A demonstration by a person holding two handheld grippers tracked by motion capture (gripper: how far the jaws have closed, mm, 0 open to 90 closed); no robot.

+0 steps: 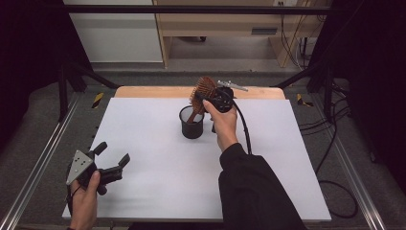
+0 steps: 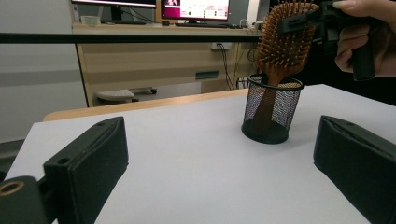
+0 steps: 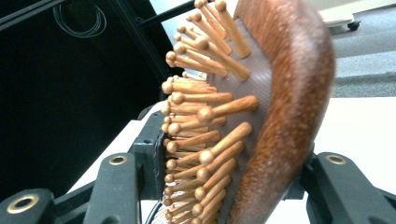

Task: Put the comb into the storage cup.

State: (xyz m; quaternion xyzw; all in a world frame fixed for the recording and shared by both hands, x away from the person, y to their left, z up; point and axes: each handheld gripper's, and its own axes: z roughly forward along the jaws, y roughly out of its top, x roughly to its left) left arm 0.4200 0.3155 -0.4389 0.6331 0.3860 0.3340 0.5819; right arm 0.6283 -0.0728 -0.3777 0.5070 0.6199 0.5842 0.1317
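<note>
Wooden pins of the hairbrush (image 3: pixel 243 107) stood close before our right gripper's camera, with that gripper's two black jaws closed on the brush head, one against the pin side and one against the smooth wooden back. In the high view our right gripper (image 1: pixel 210 99) held the brush by its head over the far middle of the white table (image 1: pixel 158 191), while the handle reached down into the black mesh cup (image 1: pixel 192 123). We judged that the step in hand was settling the brush into the cup, and that doing it well meant keeping the handle centred in the cup's mouth, lowering straight until the handle met the bottom, and letting go only once the brush leaned steadily on the rim, since a sideways pull could tip the light cup. Our left gripper (image 1: pixel 111 163) rested low at the near left corner of the table, jaws spread wide and holding nothing, well apart from the cup; it could have steadied the cup if needed. From the left gripper view the brush (image 2: pixel 282 42) was an oval paddle of reddish-brown wood with rows of round-tipped wooden pins, tilted slightly, its handle showing through the mesh of the cup (image 2: pixel 273 112).
</note>
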